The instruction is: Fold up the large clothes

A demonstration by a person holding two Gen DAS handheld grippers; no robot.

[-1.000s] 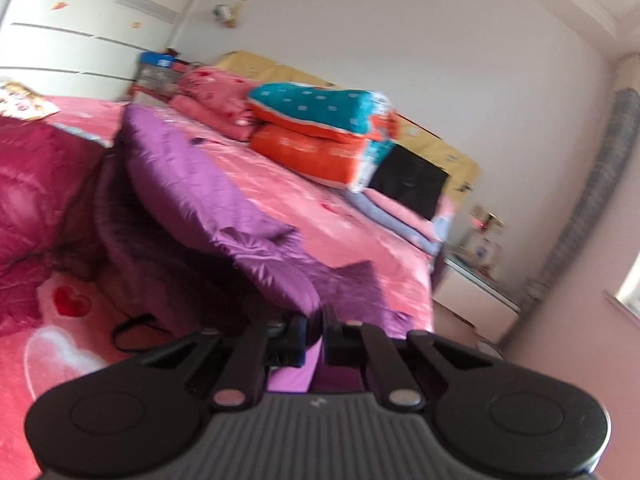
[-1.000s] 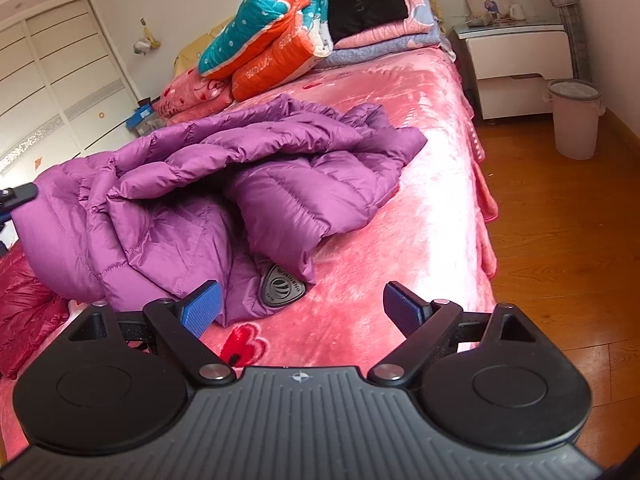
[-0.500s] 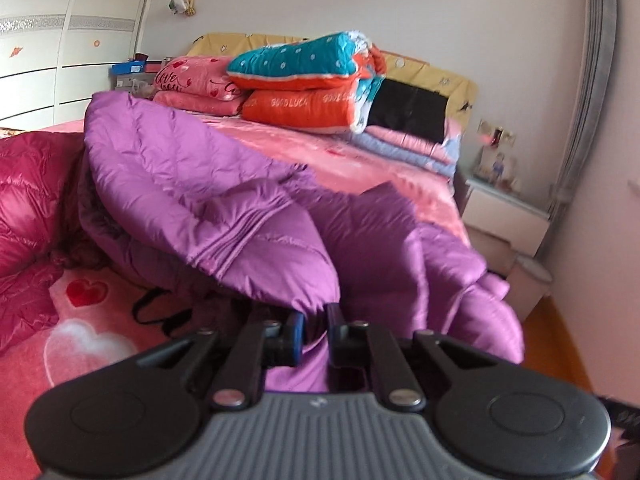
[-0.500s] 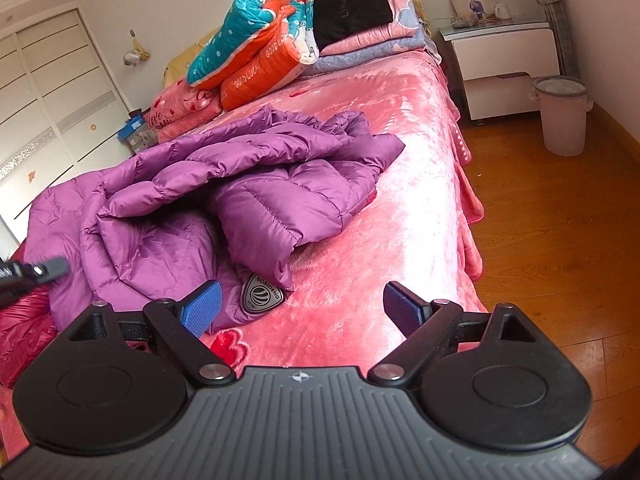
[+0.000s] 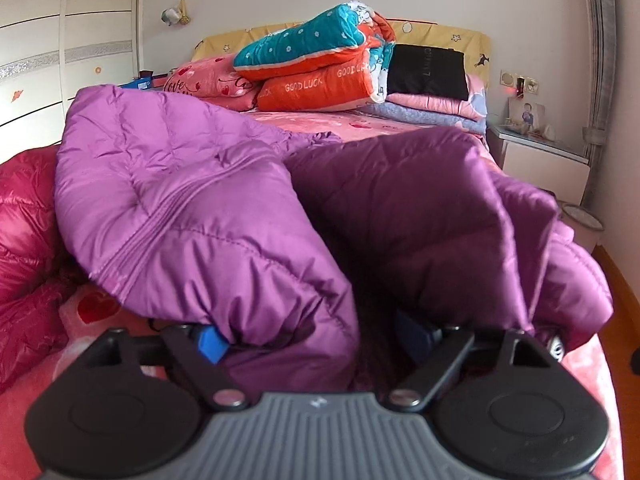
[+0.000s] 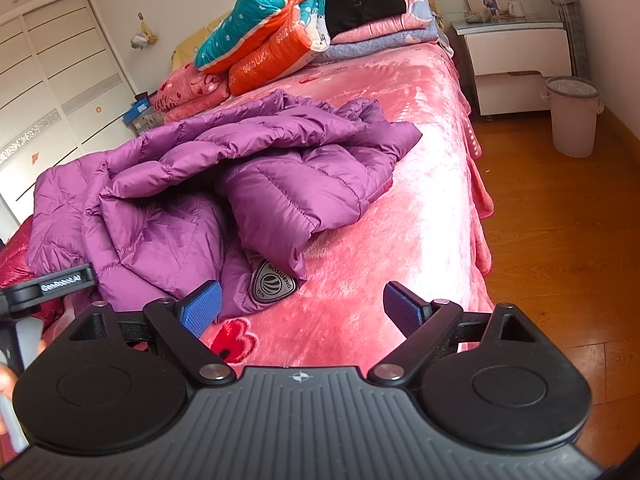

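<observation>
The left gripper [image 5: 316,342] has just been opening, and its 2 jaws now stand wide apart with a fold of the purple down jacket [image 5: 208,216] bulging between them; the blue pad on the left finger [image 5: 210,345] touches the fabric, while the other pad sits in shadow under the cloth, so no squeeze shows. The jacket fills most of this view, heaped right in front of the gripper at the near edge of the bed [image 5: 592,392].

The right gripper [image 6: 302,312] hangs over the bed's near edge with its jaws spread and nothing between them — only pink bedspread [image 6: 400,208] below. Just beyond its left finger lies the jacket's hem with a shield-shaped logo patch [image 6: 274,282]. From here the jacket [image 6: 248,184] is a crumpled mound across the near half of the bed, toward the left side, one quilted sleeve or flap folded over the middle. At the left border of this view a part of the other gripper's black frame shows beside the jacket.

A dark red jacket [image 5: 24,216] lies against the purple one at the bed's left edge. At the head end sits a stack of folded quilts [image 6: 264,28] — teal and orange on top. A white nightstand [image 6: 516,52] and a pink bin [image 6: 572,116] stand on the wooden floor off the bed's far right corner.
</observation>
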